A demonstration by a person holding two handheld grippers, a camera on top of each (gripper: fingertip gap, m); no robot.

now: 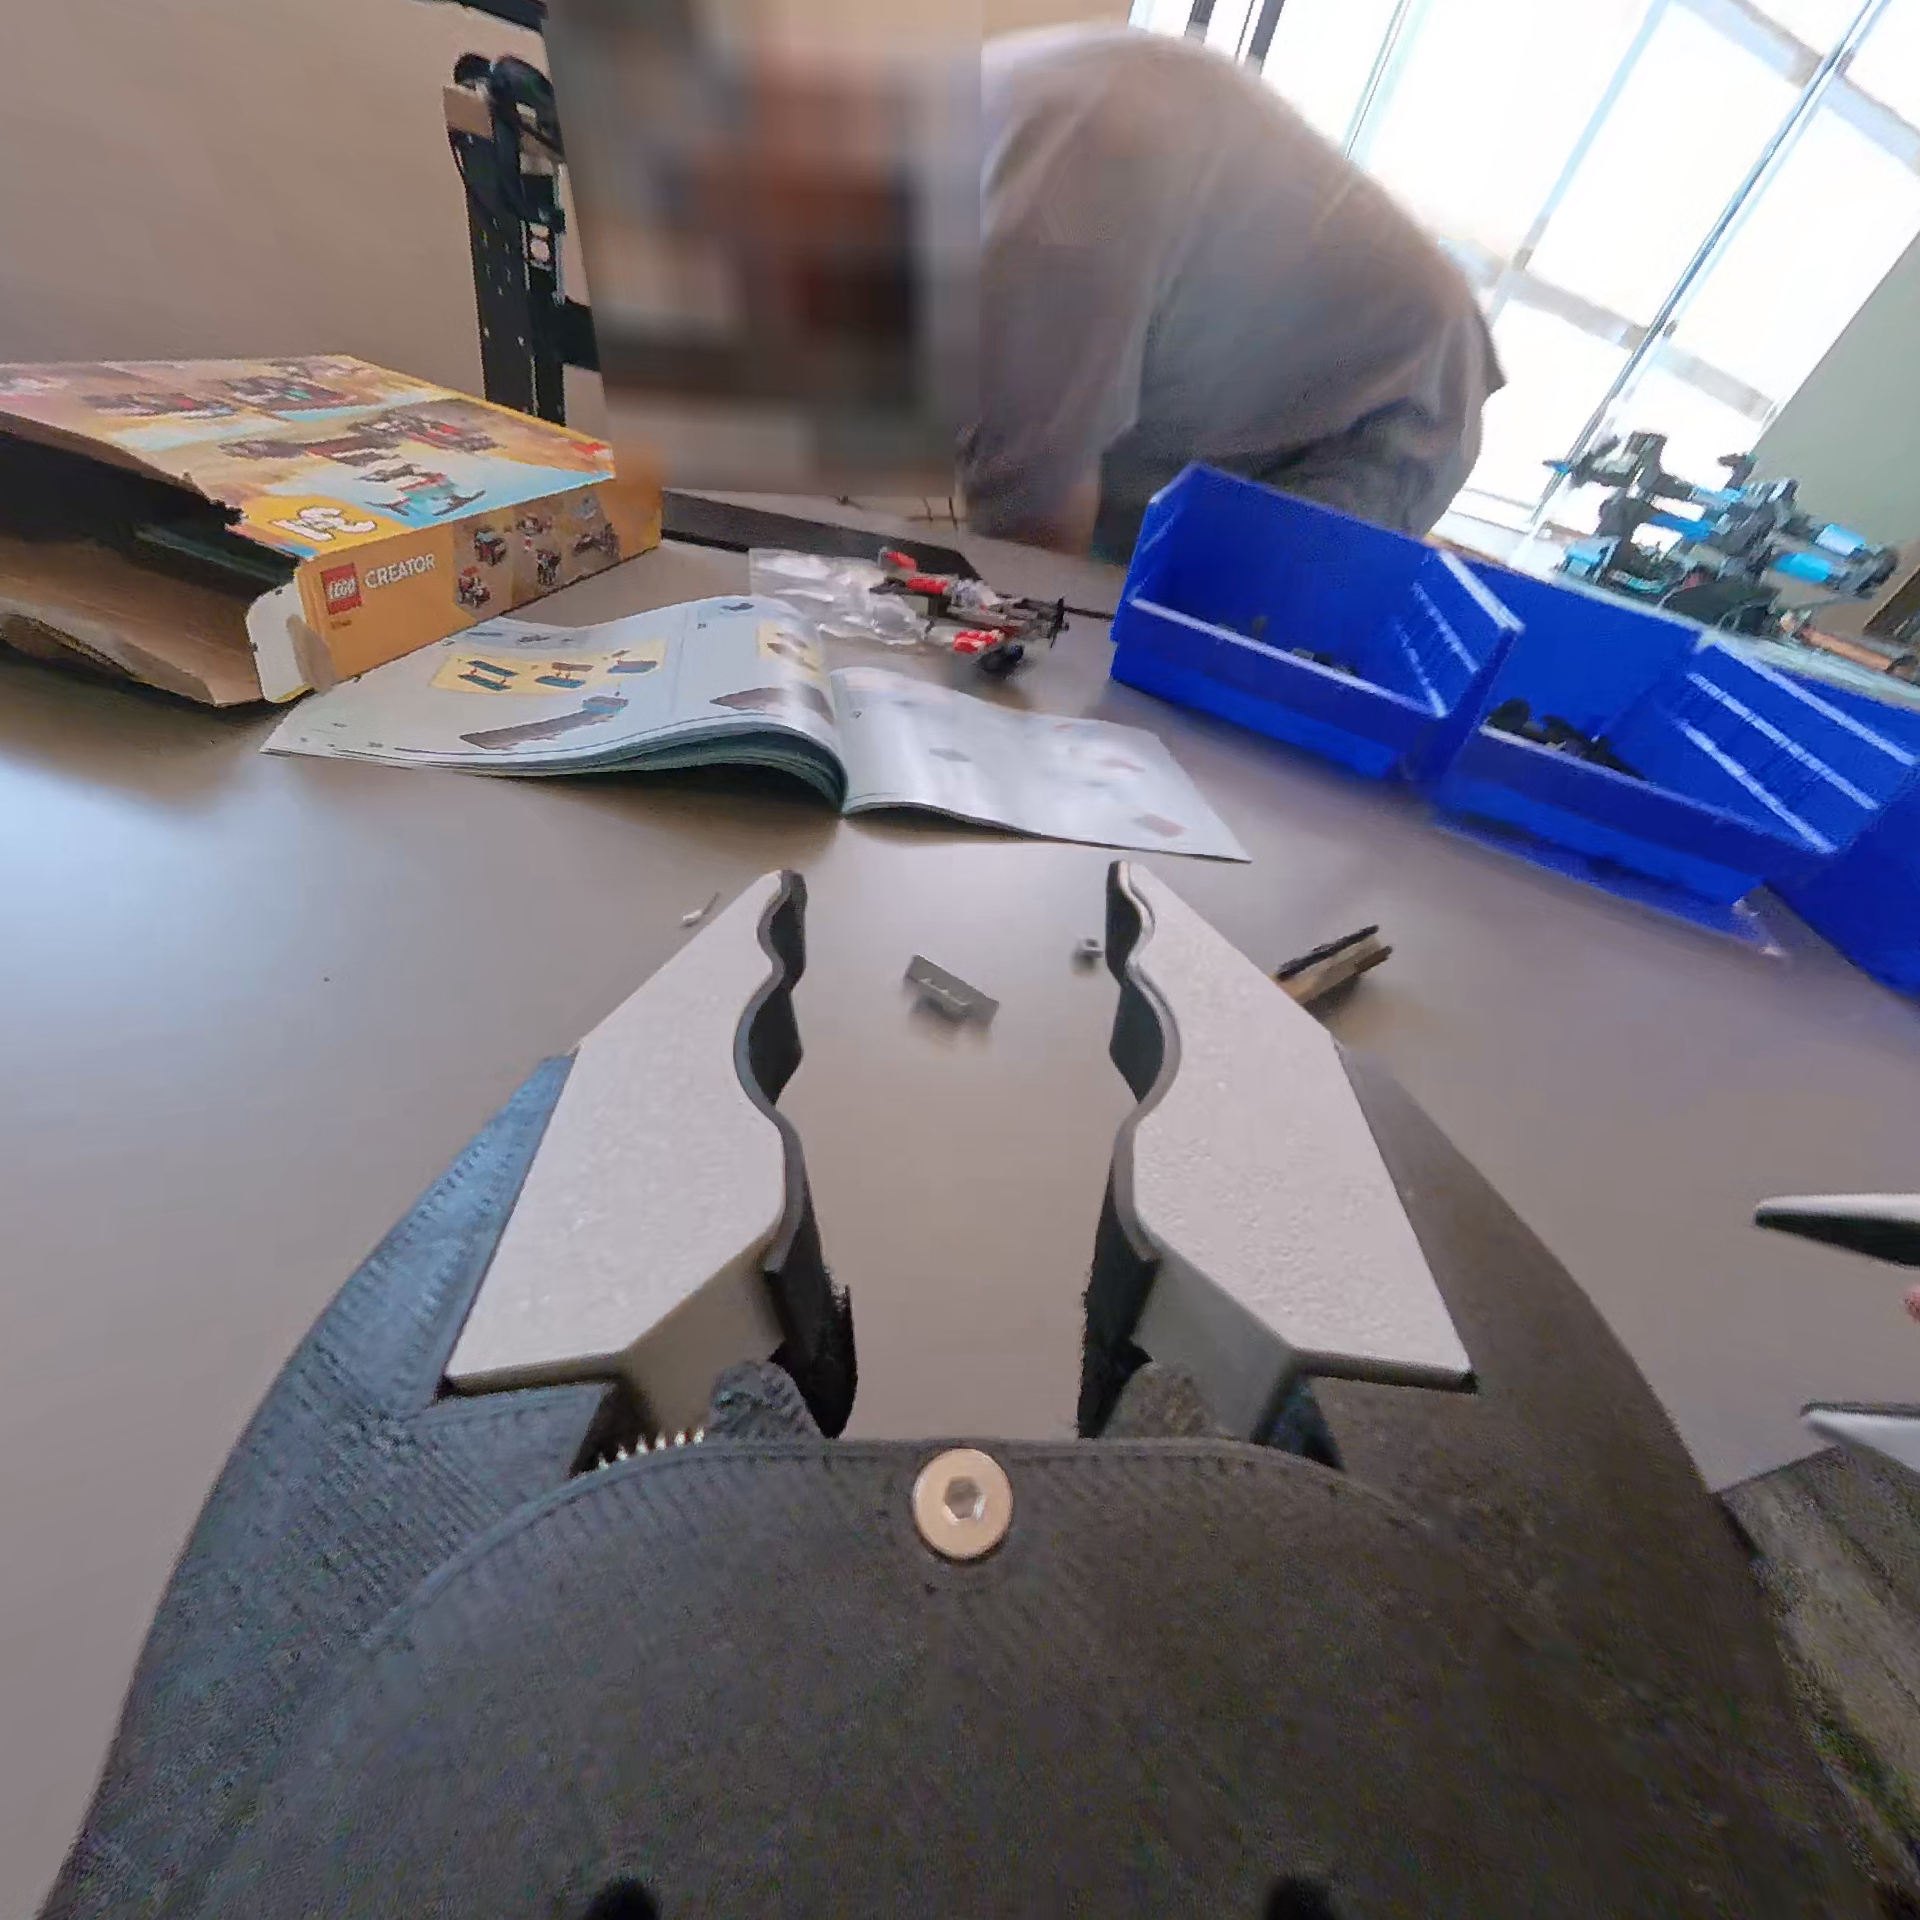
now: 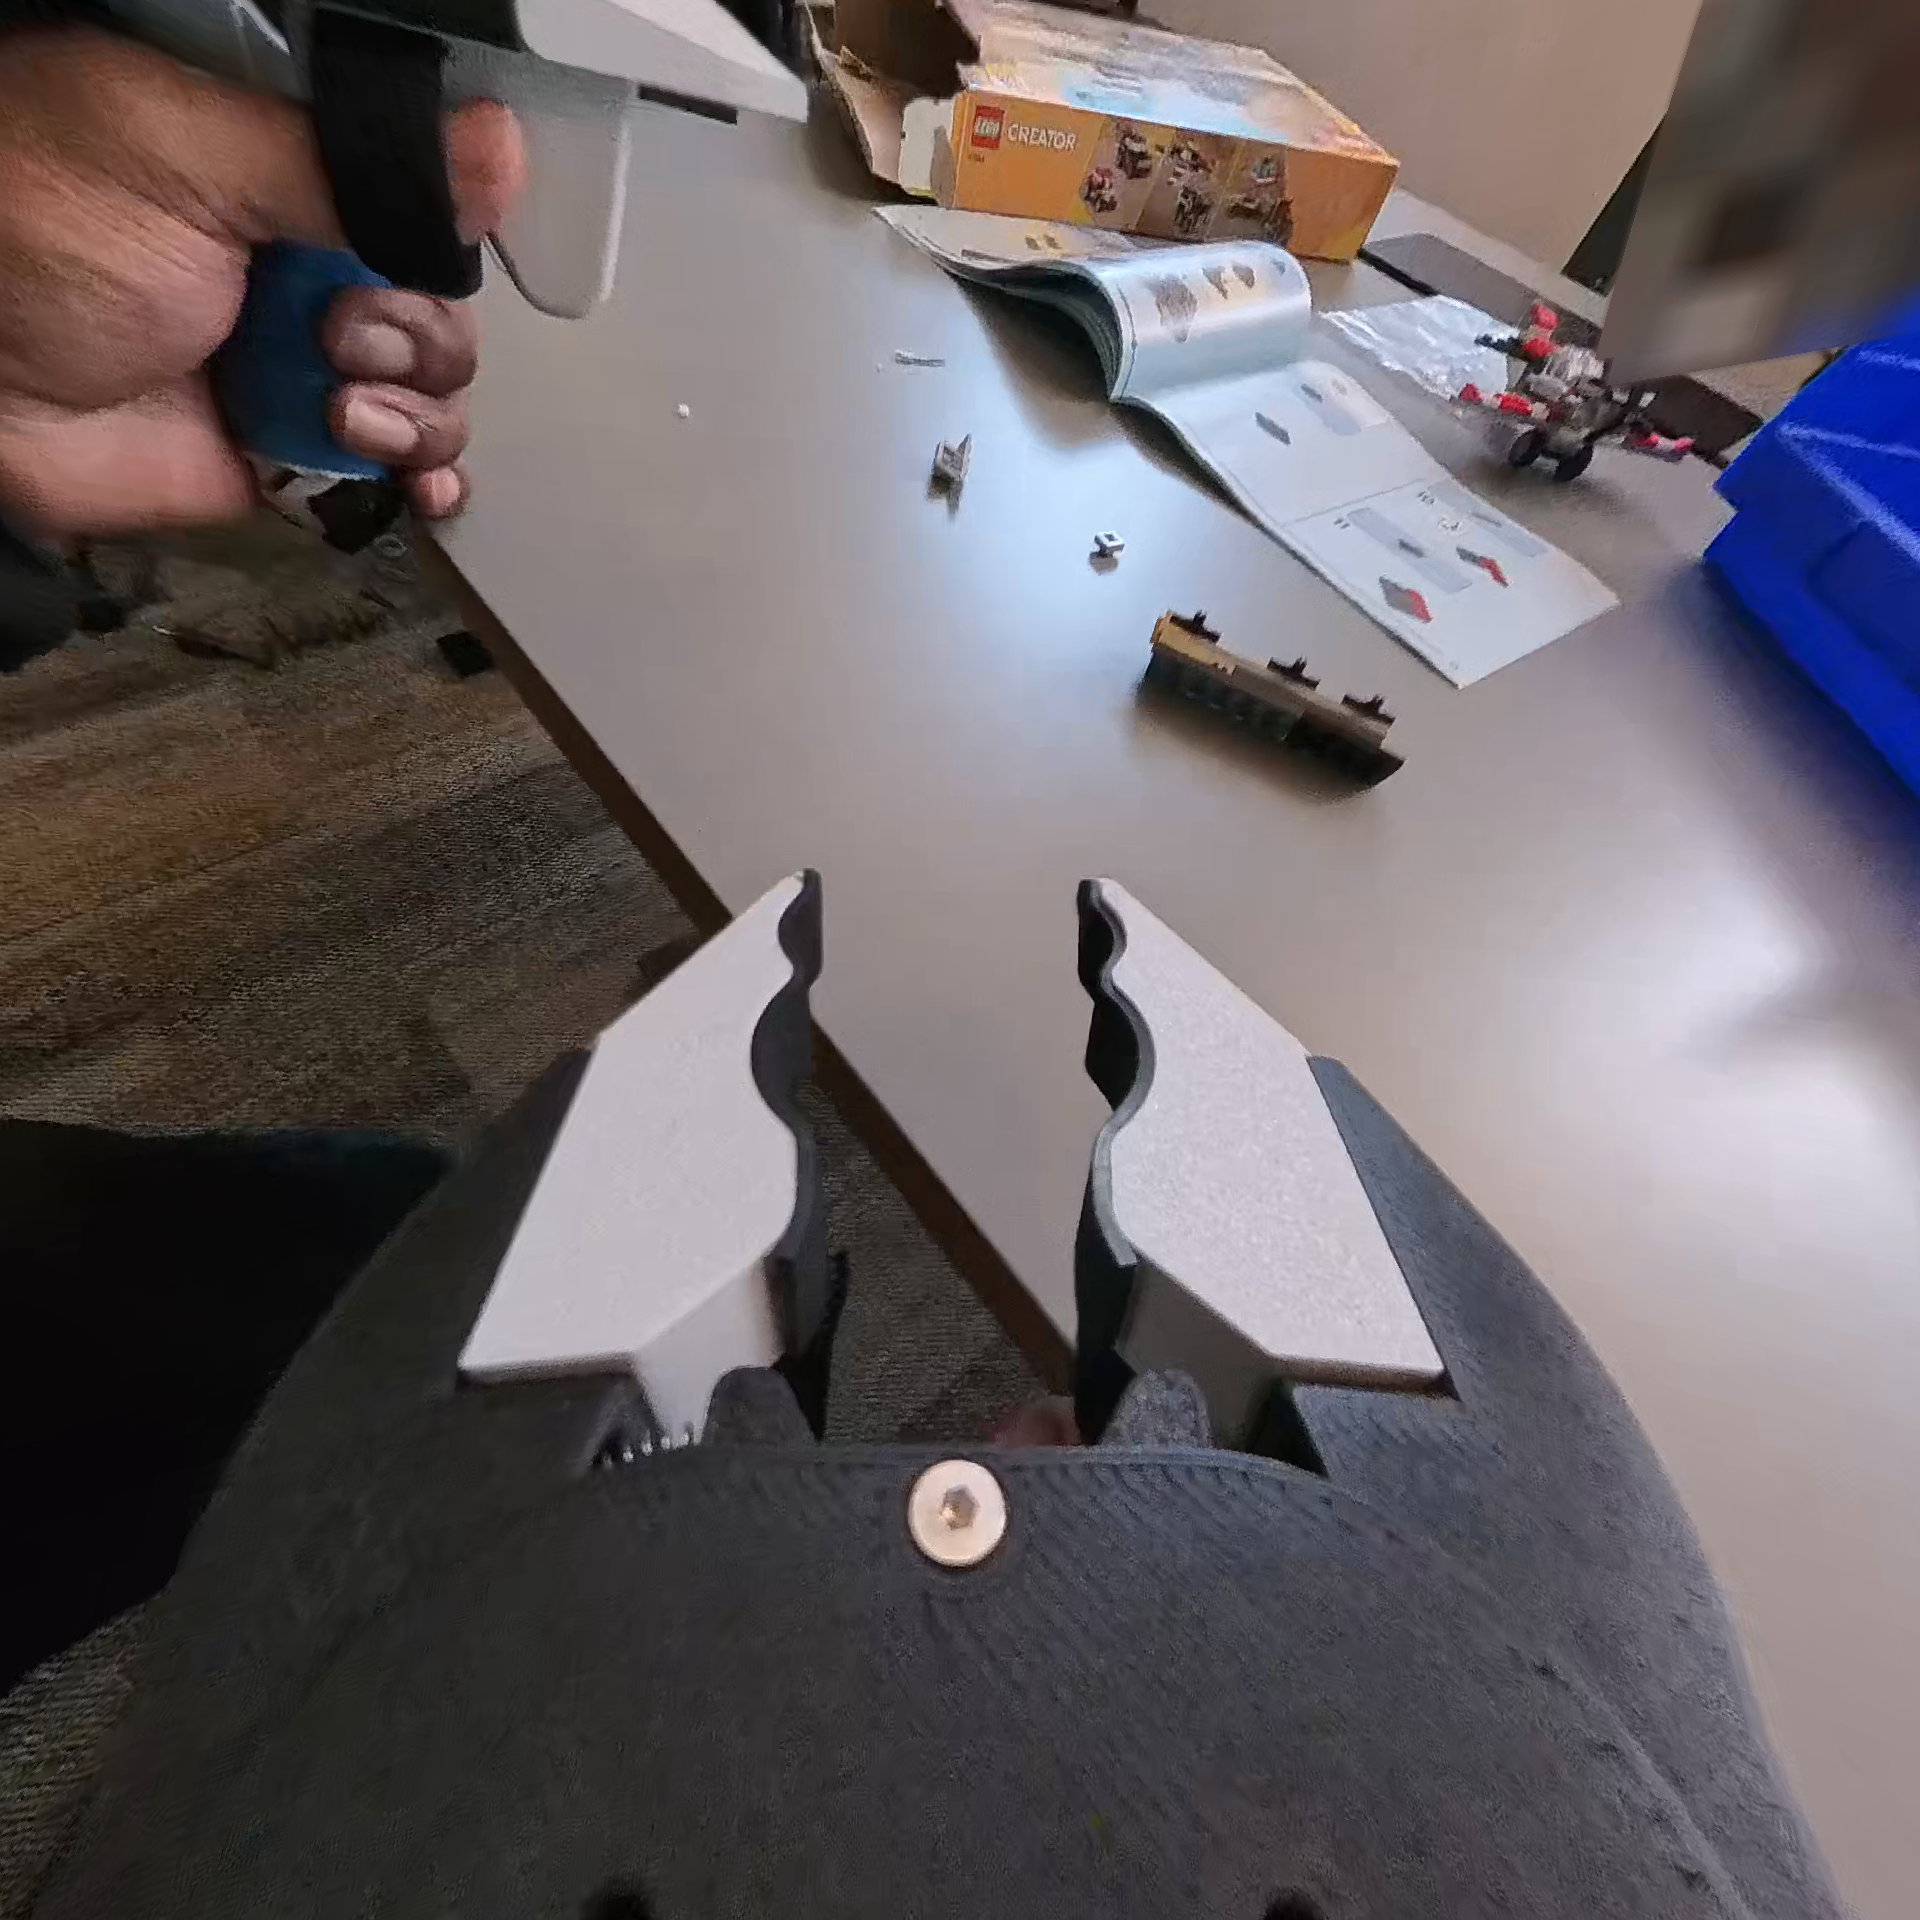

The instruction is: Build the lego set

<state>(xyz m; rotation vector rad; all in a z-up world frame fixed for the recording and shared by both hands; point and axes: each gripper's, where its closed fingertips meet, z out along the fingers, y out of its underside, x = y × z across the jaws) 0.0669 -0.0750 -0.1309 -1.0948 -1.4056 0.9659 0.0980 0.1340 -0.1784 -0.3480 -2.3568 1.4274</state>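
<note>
A grey table (image 1: 312, 1039) is filling a bright windowed room, with blue bins (image 1: 1299, 644), a yellow box (image 1: 436, 520) and an open instruction booklet (image 1: 727, 717) lying at its far side. The left gripper (image 1: 951, 894) is hovering low, jaws wide apart and holding nothing, with a small grey piece (image 1: 951, 985) lying just ahead between its tips, long axis slanting across. The right gripper (image 2: 945, 894), likewise spread and empty, is hanging over the table's near edge, well short of the long brown assembly (image 2: 1273, 696).
</note>
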